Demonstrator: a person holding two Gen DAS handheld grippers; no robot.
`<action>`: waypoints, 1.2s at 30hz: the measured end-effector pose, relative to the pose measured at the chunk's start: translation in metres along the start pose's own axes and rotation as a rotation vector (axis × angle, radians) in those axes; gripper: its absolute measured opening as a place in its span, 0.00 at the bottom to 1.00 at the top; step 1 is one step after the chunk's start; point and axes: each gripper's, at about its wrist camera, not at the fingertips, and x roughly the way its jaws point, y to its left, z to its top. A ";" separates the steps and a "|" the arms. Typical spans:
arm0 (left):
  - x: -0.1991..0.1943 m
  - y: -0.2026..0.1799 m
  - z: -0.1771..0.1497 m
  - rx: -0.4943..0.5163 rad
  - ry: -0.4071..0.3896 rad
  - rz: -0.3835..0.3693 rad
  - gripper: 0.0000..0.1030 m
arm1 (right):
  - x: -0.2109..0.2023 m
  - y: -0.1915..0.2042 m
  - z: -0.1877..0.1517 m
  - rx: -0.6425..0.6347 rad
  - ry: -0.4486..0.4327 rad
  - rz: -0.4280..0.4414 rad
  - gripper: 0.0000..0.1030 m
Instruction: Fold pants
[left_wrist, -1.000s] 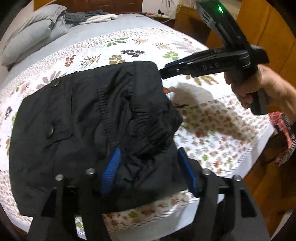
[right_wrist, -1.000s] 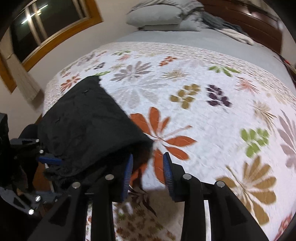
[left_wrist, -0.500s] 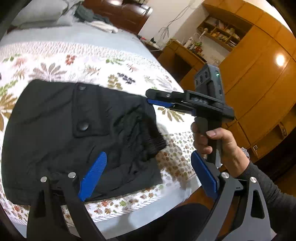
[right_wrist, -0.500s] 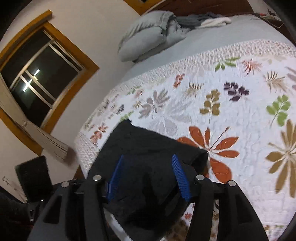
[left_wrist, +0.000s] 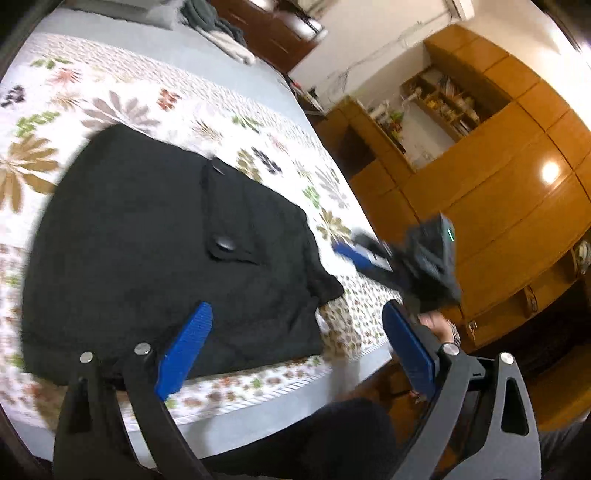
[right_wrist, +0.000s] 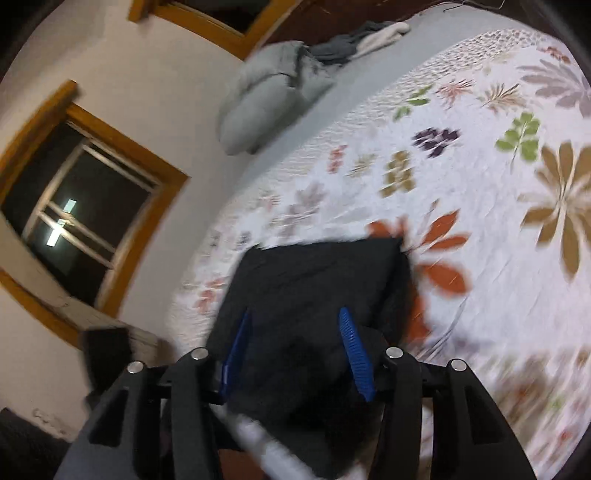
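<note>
a: pants status?
b: black, folded into a compact rough rectangle, flat on the floral quilt near the bed's foot edge. flap pocket with two round buttons faces up. corner toward the wardrobe is bunched, not flat.
a: grippers?
b: left gripper wide apart, nothing between the fingers, hanging over the quilt edge just off the pants. right gripper also apart, empty, pants under it. can't tell if its tips touch the cloth, frame is blurred.
a: view differences?
b: left wrist shows the pocket, buttons, wardrobe, and the right gripper from outside, held in a hand off the bunched corner. right wrist shows none of that: only a plain face of the pants, plus pillow and window beyond the quilt.
</note>
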 end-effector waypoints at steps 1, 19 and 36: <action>-0.005 0.005 0.001 -0.010 -0.003 0.013 0.91 | 0.001 0.006 -0.013 0.004 0.016 0.023 0.50; -0.082 0.098 0.014 -0.214 -0.054 0.024 0.91 | 0.012 0.006 -0.058 0.111 0.063 -0.128 0.44; -0.044 0.187 0.077 -0.325 0.029 -0.014 0.94 | 0.041 -0.029 0.037 0.200 0.032 -0.136 0.49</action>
